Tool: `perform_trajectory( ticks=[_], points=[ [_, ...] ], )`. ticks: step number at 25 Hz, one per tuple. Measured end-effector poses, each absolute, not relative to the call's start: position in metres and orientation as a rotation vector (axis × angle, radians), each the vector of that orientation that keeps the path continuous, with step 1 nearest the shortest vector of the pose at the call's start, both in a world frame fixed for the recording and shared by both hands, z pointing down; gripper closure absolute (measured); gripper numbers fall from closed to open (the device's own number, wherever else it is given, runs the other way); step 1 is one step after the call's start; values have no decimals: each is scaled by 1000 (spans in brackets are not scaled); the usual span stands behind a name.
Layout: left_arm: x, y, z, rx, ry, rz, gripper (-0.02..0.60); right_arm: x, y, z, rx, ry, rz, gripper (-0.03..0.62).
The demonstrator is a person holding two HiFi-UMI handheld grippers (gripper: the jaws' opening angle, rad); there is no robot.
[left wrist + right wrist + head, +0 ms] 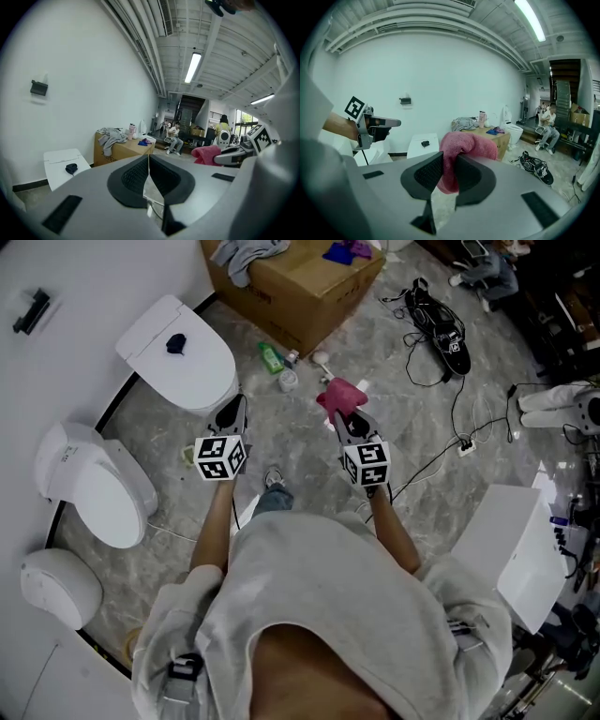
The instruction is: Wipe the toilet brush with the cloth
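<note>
My right gripper [349,418] is shut on a pink cloth [339,396], held above the grey marble floor. In the right gripper view the cloth [461,146] bulges up out of the black pads [429,173], which pinch its lower fold. My left gripper [231,412] is level with it on the left, shut with nothing in it; in its own view the pads [136,176] meet along one seam. A few small white items [321,359] lie on the floor by the box. I cannot tell which, if any, is the toilet brush.
A white toilet [178,357] with a black object on its lid stands ahead on the left, and two more white fixtures [94,484] line the wall. Ahead are a cardboard box [309,292], a green bottle [271,357], and black cables with a shoe [448,338]. A white box [511,549] stands on the right.
</note>
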State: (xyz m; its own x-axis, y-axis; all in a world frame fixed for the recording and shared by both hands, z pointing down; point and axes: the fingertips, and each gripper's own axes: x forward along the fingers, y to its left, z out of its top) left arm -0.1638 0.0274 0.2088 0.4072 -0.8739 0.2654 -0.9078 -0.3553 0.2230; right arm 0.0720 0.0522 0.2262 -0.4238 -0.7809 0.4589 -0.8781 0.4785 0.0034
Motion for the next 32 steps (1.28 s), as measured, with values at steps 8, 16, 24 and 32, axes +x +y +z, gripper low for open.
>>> perform_trajectory(
  ticks=[8, 16, 24, 32],
  points=[
    [-179, -53, 216, 2381, -1457, 156, 557, 52, -17, 228, 1448, -2287, 344, 508],
    [-172, -96, 229, 2413, -1380, 233, 557, 54, -47, 240, 1460, -2248, 395, 508],
    [-156, -107, 257, 2387, -1337, 344, 557, 67, -62, 265, 1411, -2245, 464, 508],
    [-132, -151, 301, 2306, -1336, 451, 557, 90, -124, 307, 1366, -2262, 559, 508]
  ],
)
